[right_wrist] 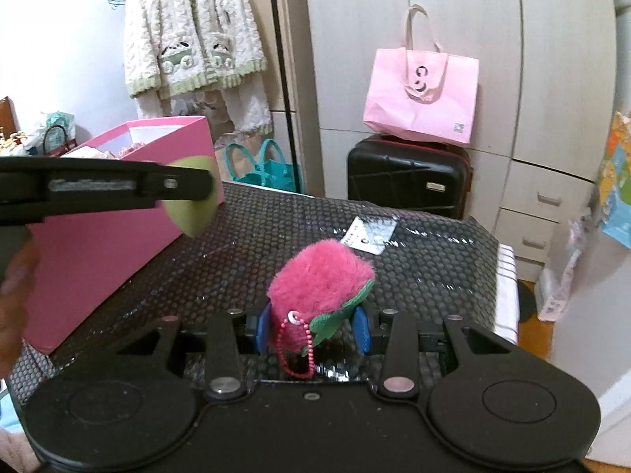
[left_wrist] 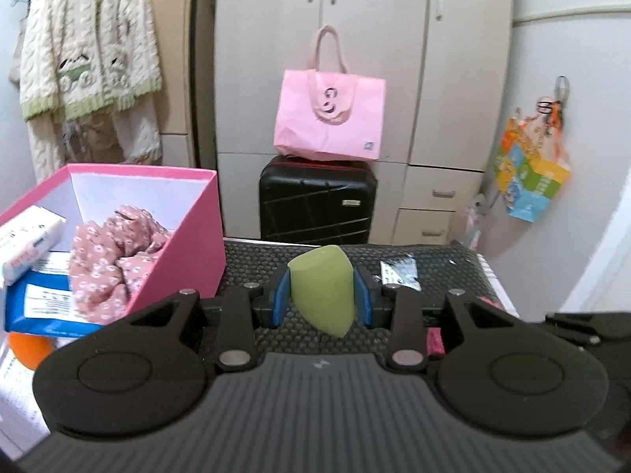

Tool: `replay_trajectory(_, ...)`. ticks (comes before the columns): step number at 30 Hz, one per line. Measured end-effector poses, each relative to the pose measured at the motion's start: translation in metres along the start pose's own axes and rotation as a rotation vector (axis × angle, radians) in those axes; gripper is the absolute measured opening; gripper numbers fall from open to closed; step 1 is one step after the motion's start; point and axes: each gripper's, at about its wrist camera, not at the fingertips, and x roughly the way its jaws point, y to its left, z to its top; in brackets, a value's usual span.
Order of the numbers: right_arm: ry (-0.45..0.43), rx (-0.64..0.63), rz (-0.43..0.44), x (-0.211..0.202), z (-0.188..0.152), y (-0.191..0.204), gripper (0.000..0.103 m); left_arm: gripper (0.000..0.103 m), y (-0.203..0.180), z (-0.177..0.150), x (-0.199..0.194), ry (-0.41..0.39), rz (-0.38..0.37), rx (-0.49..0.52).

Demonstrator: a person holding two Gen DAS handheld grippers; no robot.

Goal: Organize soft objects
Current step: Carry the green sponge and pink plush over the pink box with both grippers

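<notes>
My left gripper [left_wrist: 321, 293] is shut on a green teardrop sponge [left_wrist: 321, 287] and holds it above the black dotted mat [left_wrist: 256, 268], just right of the pink box [left_wrist: 189, 252]. The box holds a pink floral cloth [left_wrist: 114, 252] and a tissue pack [left_wrist: 27, 240]. In the right wrist view the left gripper [right_wrist: 185, 187] and its sponge [right_wrist: 191, 213] hang by the box's front corner [right_wrist: 98, 244]. My right gripper [right_wrist: 313, 325] is shut on a fluffy pink plush keychain [right_wrist: 319, 280] with green leaves and a bead chain, over the mat [right_wrist: 244, 236].
A small card packet [right_wrist: 368, 234] lies on the mat further back. Behind the table stand a black suitcase [right_wrist: 406, 177] with a pink tote bag [right_wrist: 422, 94] on it, and wardrobe doors [right_wrist: 473, 19]. A knitted cardigan [right_wrist: 193, 27] hangs at left. A teal bag [right_wrist: 272, 169] sits behind the box.
</notes>
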Motion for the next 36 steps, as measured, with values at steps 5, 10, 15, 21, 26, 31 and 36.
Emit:
replay_trajectory(5,0.005,0.004,-0.043,-0.019,-0.004,0.011,0.045,0.033,0.005,-0.006,-0.030,-0.008,-0.059,0.050)
replay_trajectory(10,-0.002,-0.011,-0.062,-0.041,-0.008,0.030,0.045,0.033,0.014,-0.012,-0.061,-0.002,-0.109,0.094)
replay_trajectory(15,-0.023,-0.036,-0.061,-0.068,-0.011,0.053,0.045,0.034,0.024,-0.020,-0.097,-0.038,-0.121,0.155)
replay_trajectory(21,-0.060,-0.041,-0.010,-0.101,-0.012,0.082,0.045,0.034,0.049,-0.024,-0.144,-0.094,-0.147,0.196)
replay_trajectory(26,-0.090,-0.063,0.054,-0.123,-0.006,0.112,0.045,0.034,0.078,-0.019,-0.177,-0.115,-0.189,0.179)
replay_trajectory(31,-0.111,-0.096,0.115,-0.124,0.007,0.139,0.045,0.034,0.110,-0.009,-0.190,-0.095,-0.239,0.100)
replay_trajectory(36,-0.134,-0.131,0.166,-0.120,0.023,0.167,0.045,0.034,0.145,0.002,-0.200,-0.077,-0.265,0.057)
